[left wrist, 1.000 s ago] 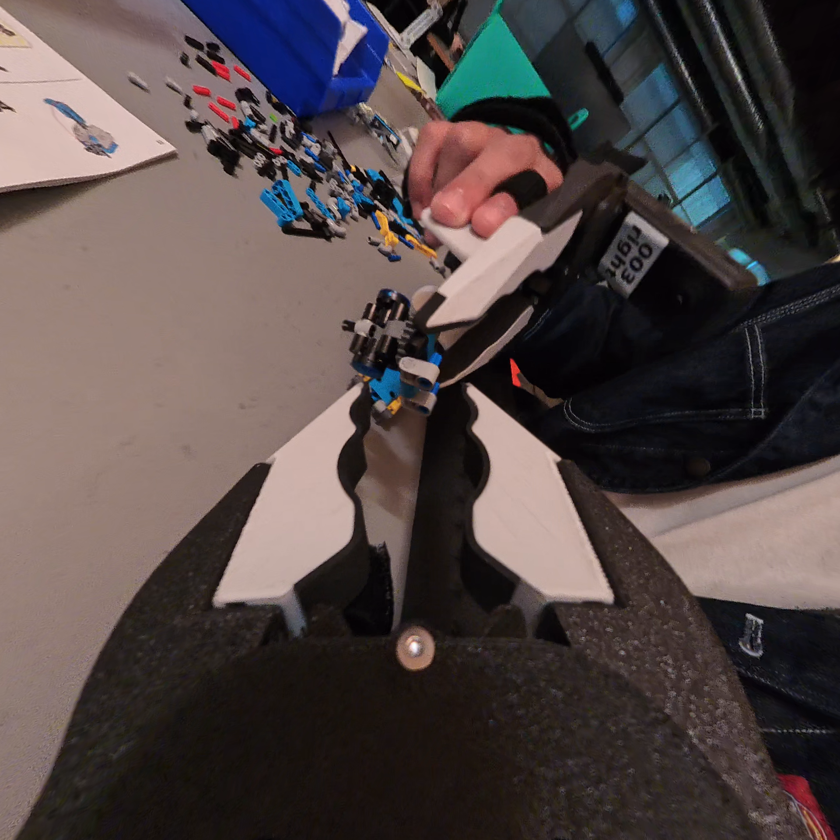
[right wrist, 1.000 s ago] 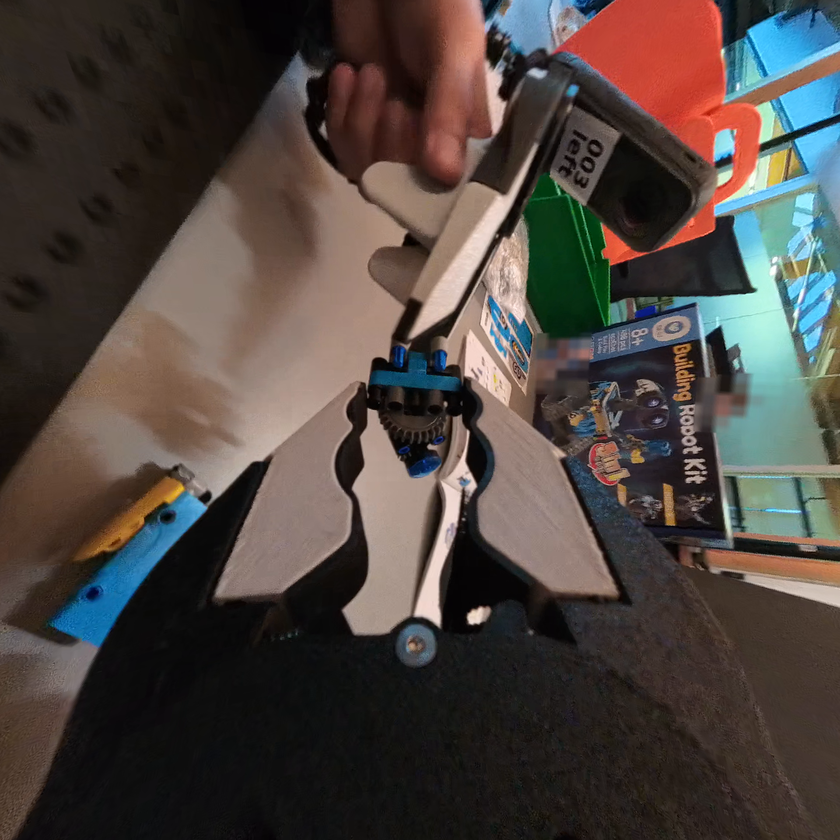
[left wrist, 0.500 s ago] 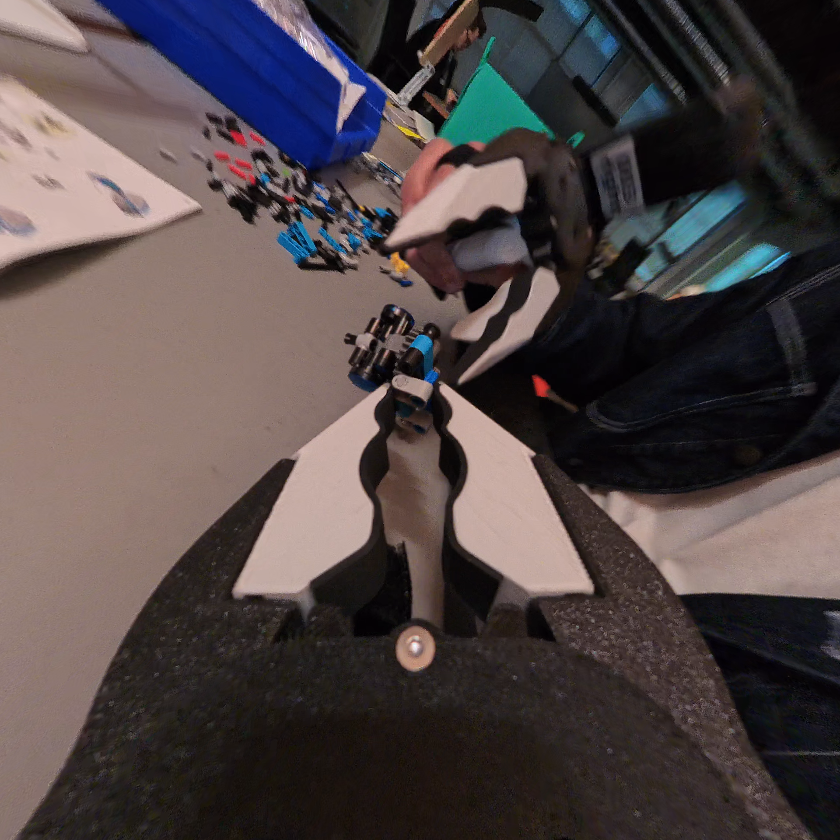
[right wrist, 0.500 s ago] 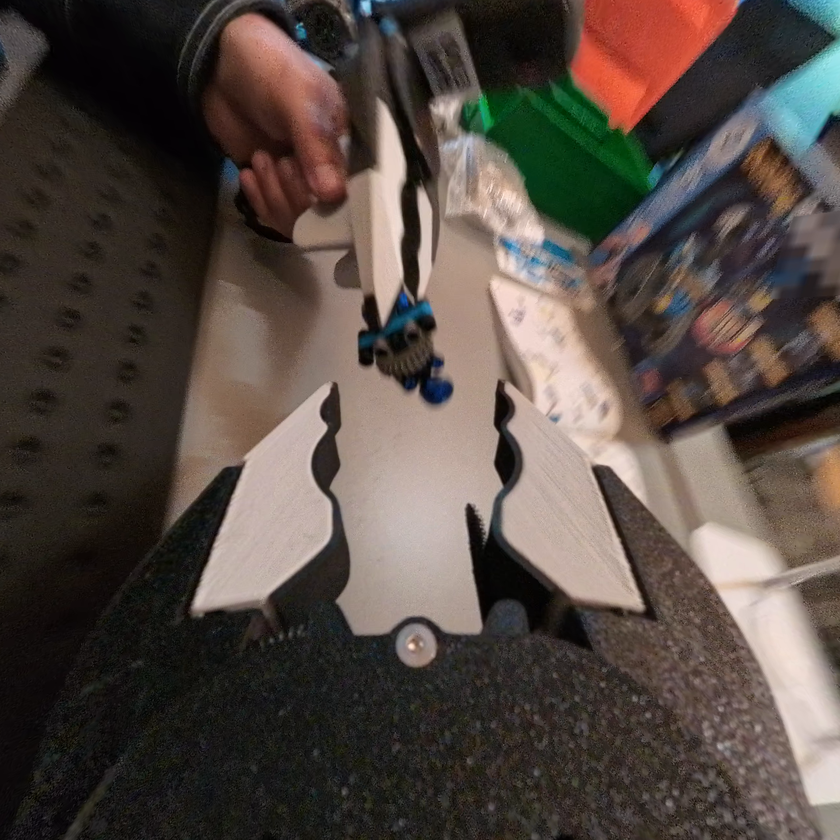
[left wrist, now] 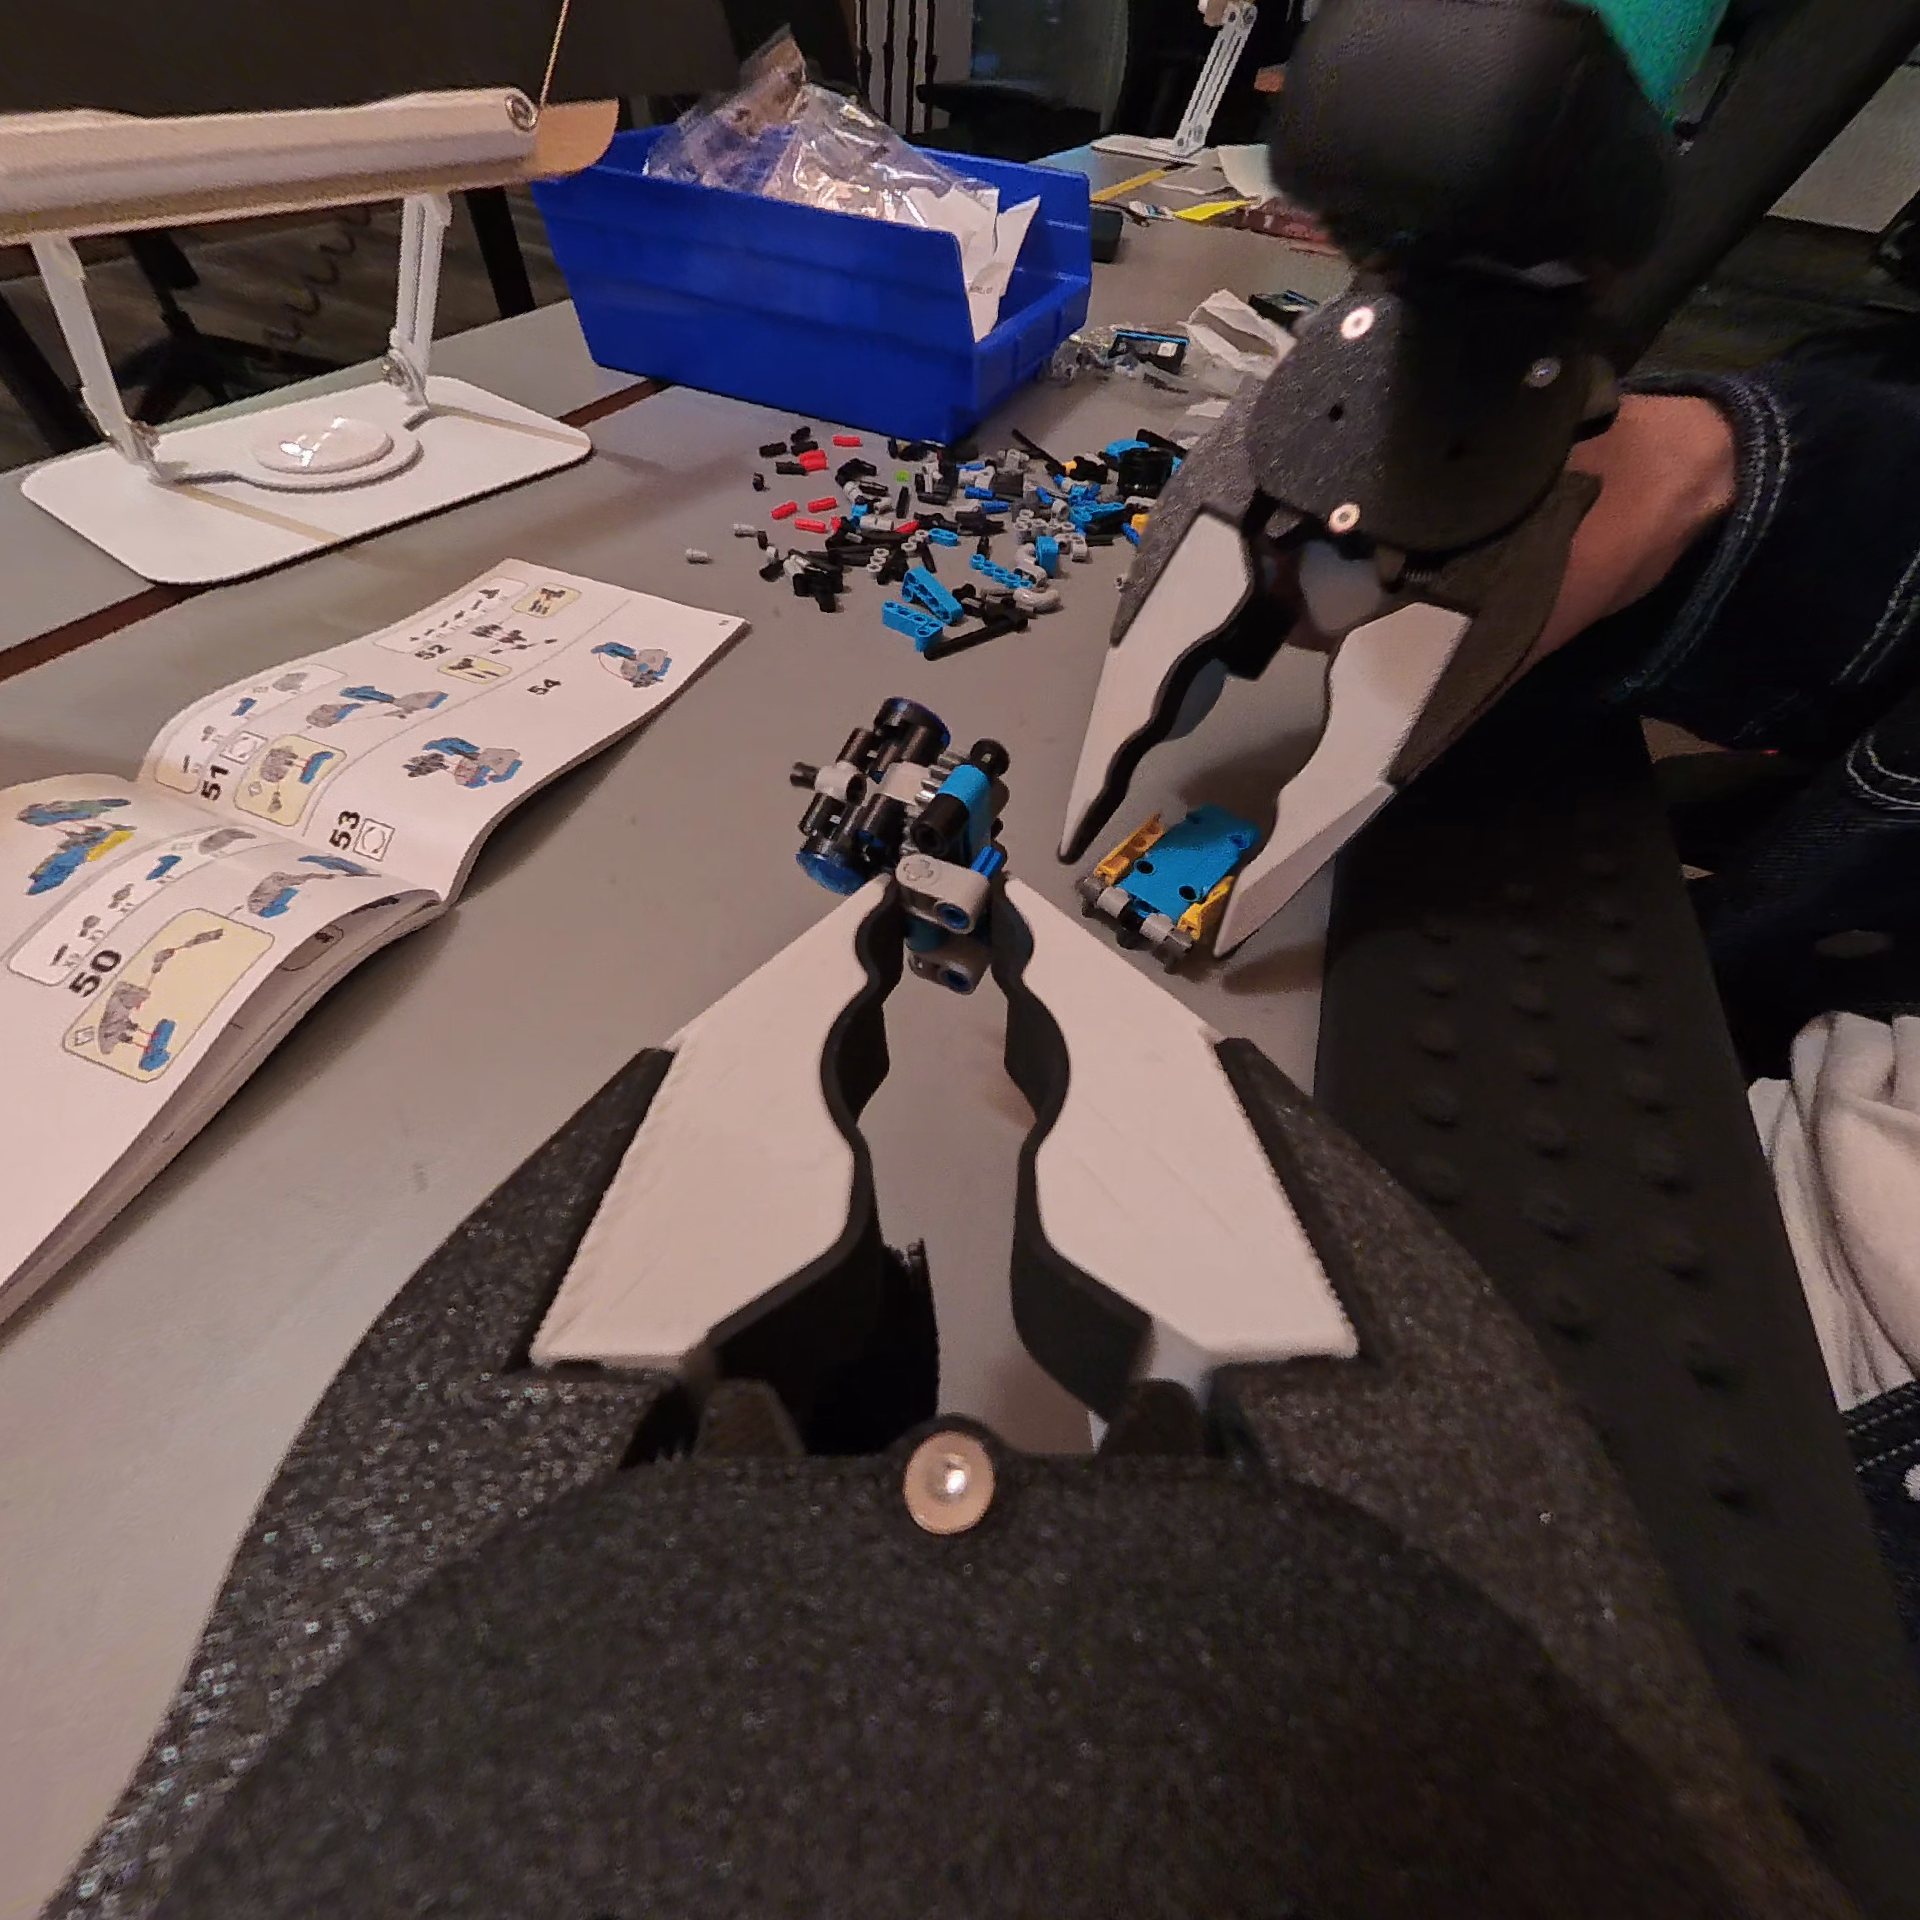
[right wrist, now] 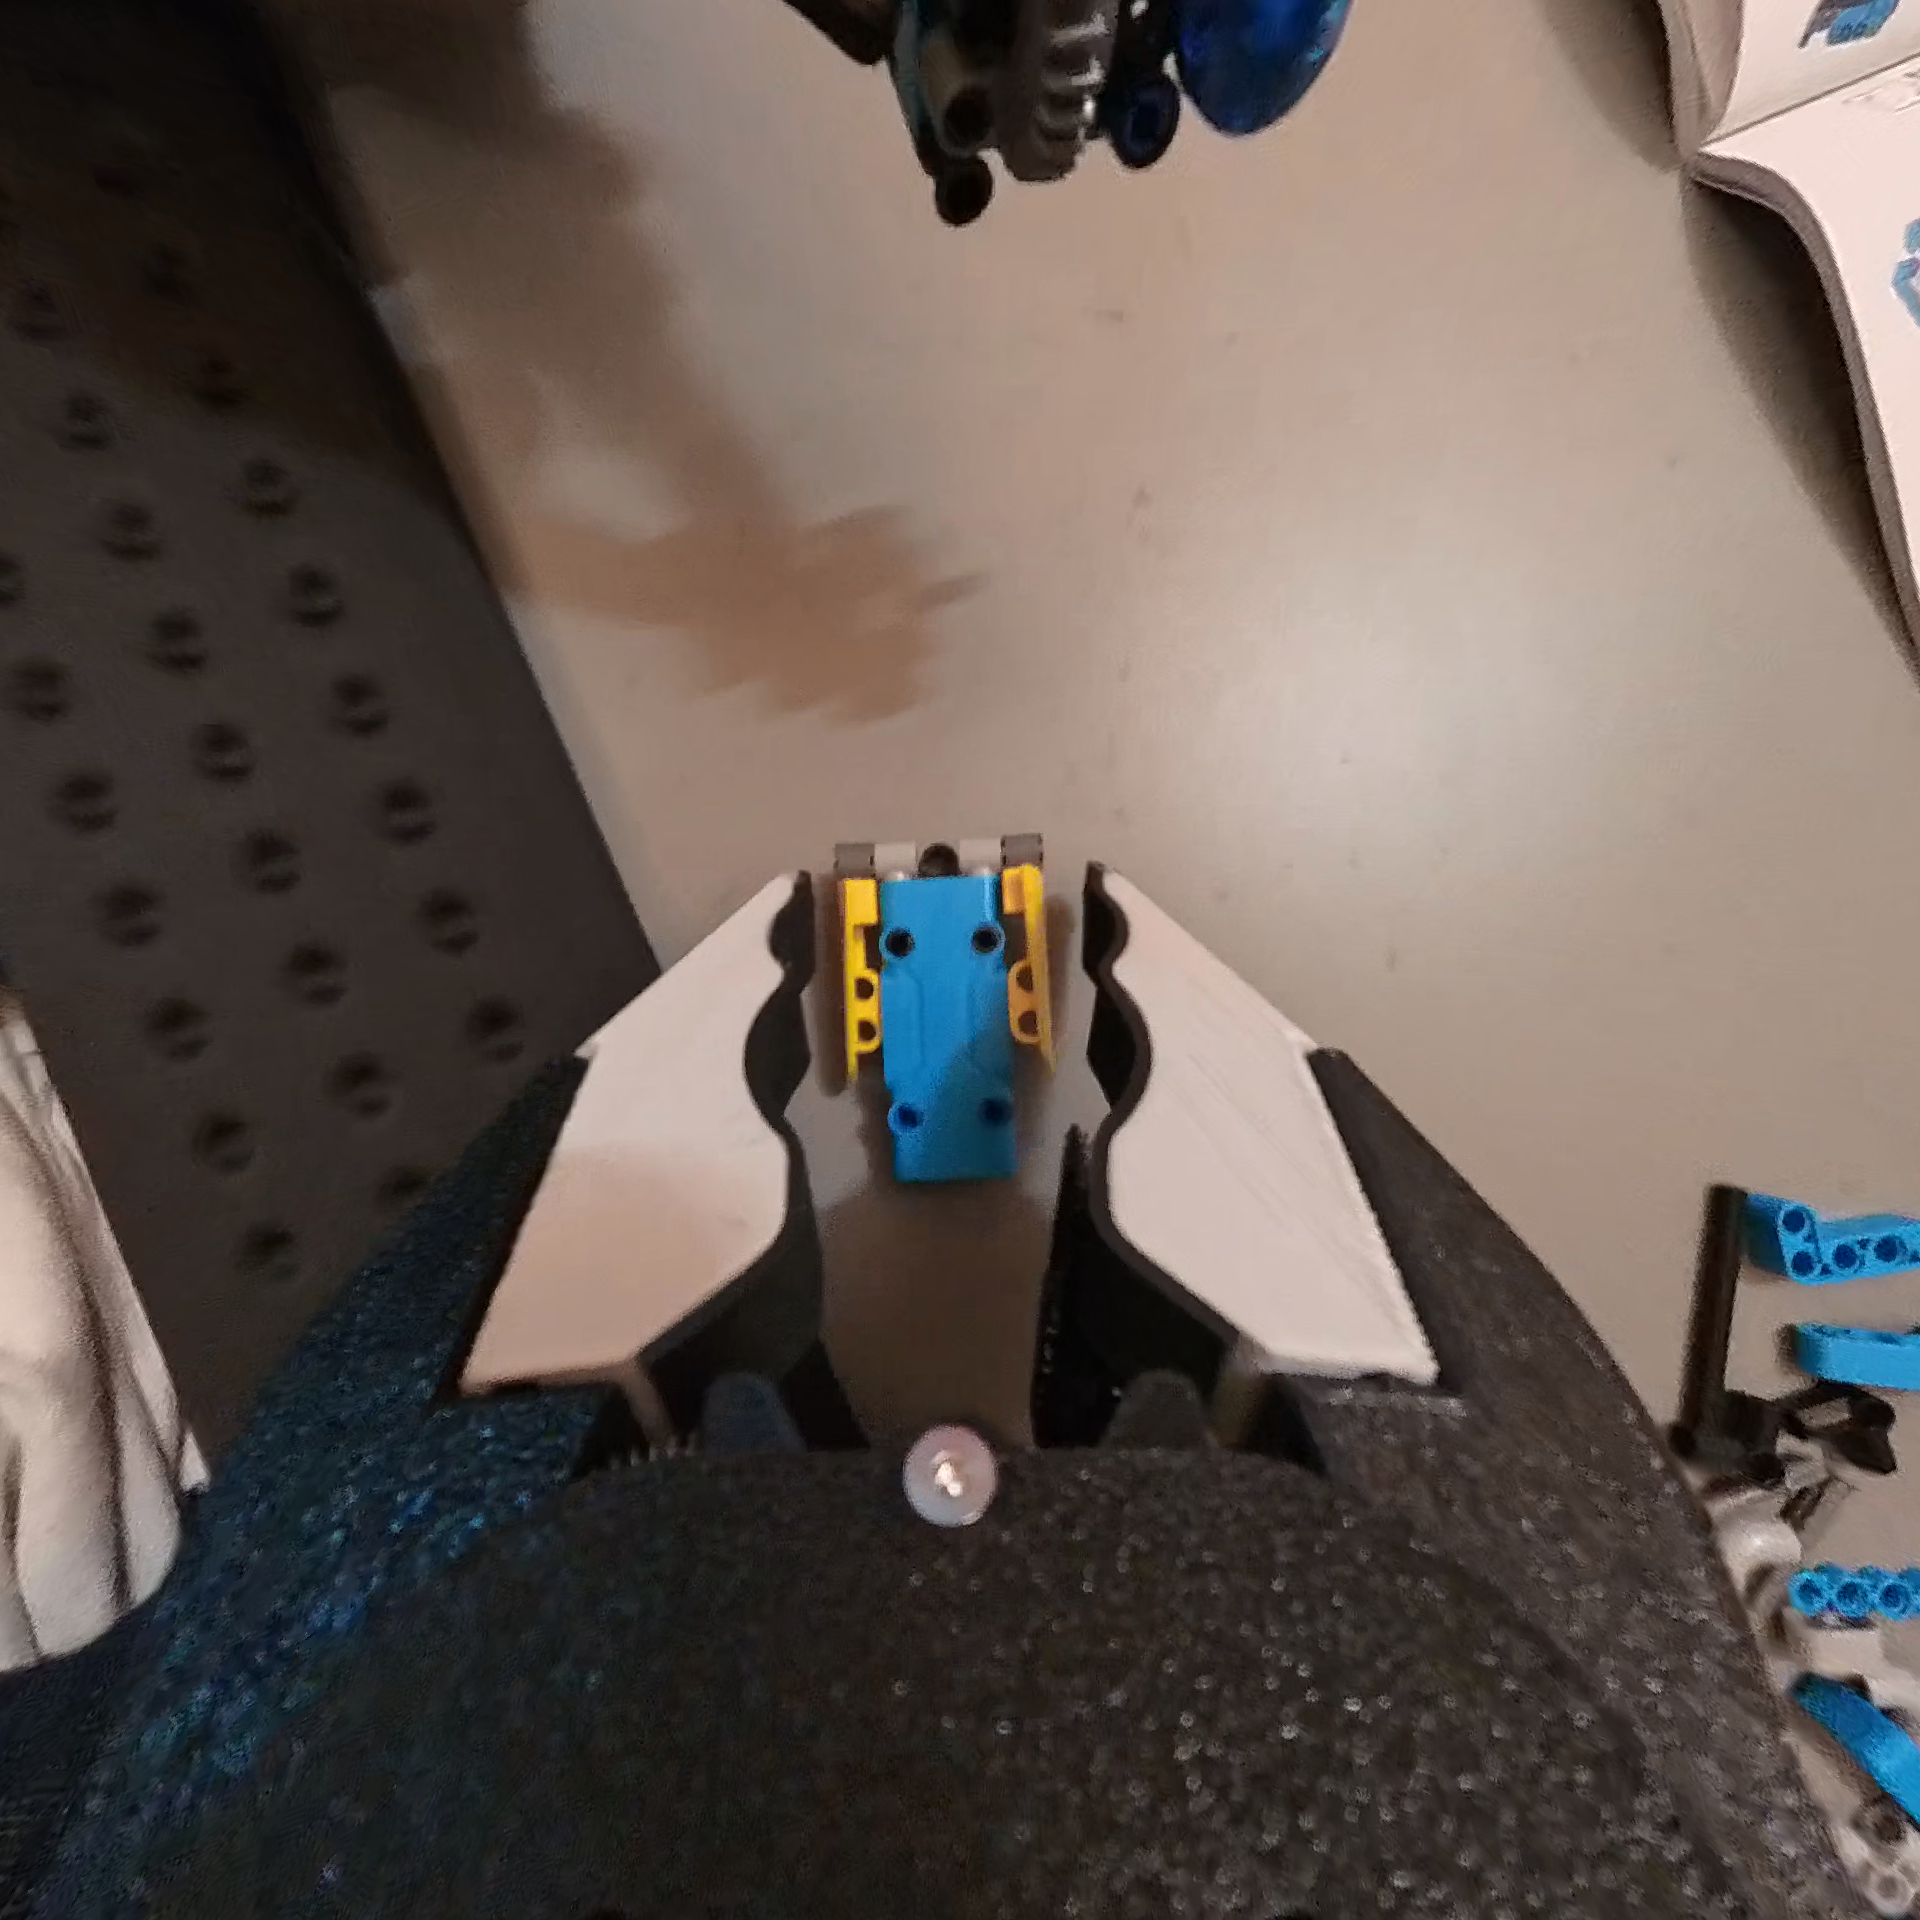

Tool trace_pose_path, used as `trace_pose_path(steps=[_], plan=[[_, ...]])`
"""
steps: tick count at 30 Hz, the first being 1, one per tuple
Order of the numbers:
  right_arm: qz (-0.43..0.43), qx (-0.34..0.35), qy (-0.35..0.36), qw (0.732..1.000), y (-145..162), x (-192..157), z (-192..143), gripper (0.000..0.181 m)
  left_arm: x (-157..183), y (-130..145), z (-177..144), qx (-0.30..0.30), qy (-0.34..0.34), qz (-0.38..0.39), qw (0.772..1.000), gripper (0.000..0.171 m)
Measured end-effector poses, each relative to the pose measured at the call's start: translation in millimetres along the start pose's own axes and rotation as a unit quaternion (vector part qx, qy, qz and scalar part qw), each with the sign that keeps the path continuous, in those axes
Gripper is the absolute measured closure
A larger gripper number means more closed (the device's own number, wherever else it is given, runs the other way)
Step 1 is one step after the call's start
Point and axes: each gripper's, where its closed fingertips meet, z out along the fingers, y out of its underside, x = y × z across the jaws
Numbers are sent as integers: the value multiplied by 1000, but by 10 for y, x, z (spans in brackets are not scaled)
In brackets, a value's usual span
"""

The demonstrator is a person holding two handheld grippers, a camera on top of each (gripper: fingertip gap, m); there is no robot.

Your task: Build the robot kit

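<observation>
- The left gripper is pinched narrow on a small brick assembly, gripping it by a grey connector at its near end. A second ago both grippers held this same piece between them; now the left one carries it alone, lifted above the grey table.
- In the right wrist view the assembly hangs at the top edge, its gear and blue round part in sight, well clear of the right gripper.
- The right gripper let go half a second ago. Its jaws stand wide, and it has swung down to the table edge.
- It now straddles a blue-and-yellow block lying flat on the table. The fingers sit on either side, with a gap showing on both, so nothing is gripped yet.
- The left wrist view agrees: the right gripper has its tips at or just above the table around the block, just beside the held assembly.
- To the left lies an open instruction booklet.
- Beyond it, loose bricks are scattered in black, blue, red and grey.
- Farther back stand a blue bin with plastic bags in it and a white lamp base.
</observation>
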Motion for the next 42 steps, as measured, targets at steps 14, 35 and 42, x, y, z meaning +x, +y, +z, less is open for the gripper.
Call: trace_pose_path(steps=[14,35,42], plan=[[259,336,-221,878,-1112,-18,-566,141,3,-366,-217,85,-119,182,972,156],[394,460,-386,695,-1334,-8,-562,141,-7,-429,-175,70,-209,262,940,157],[394,445,-399,698,-1313,-34,-534,141,17,-413,-167,74,-185,265,943,157]])
